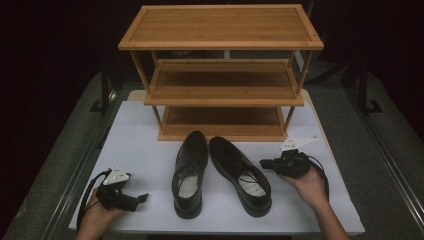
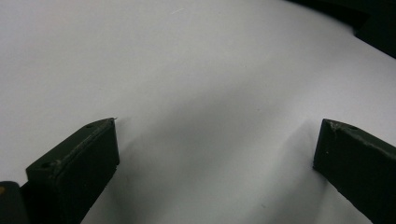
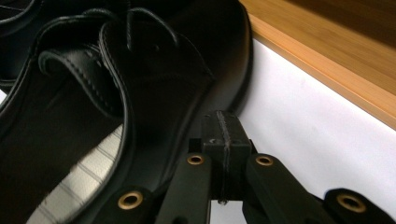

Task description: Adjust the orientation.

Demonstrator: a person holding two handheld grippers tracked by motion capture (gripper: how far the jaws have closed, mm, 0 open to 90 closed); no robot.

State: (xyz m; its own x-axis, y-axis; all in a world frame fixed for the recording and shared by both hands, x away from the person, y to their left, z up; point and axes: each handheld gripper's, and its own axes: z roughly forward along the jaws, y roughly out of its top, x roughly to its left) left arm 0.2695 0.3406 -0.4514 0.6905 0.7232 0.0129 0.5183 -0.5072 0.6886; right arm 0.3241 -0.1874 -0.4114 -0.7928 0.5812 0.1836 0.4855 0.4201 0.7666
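Shoes not yet racked, R gripper (image 3: pixel 223 135) closed empty beside the right shoe (image 1: pixel 240 172).

Both glossy black leather lace-ups (left shoe (image 1: pixel 189 172) too) sat on the white table (image 1: pixel 145 145), near the bamboo rack (image 1: pixel 222 75), its shelves bare. L gripper (image 2: pixel 215 154) rested far left, jaws wide apart, holding nothing.

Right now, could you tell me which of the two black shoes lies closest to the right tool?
The right-hand shoe, the one angled with its toe toward the other shoe. The right tool, jaws shut, hovers just beside its laces; the other shoe lies farther left.
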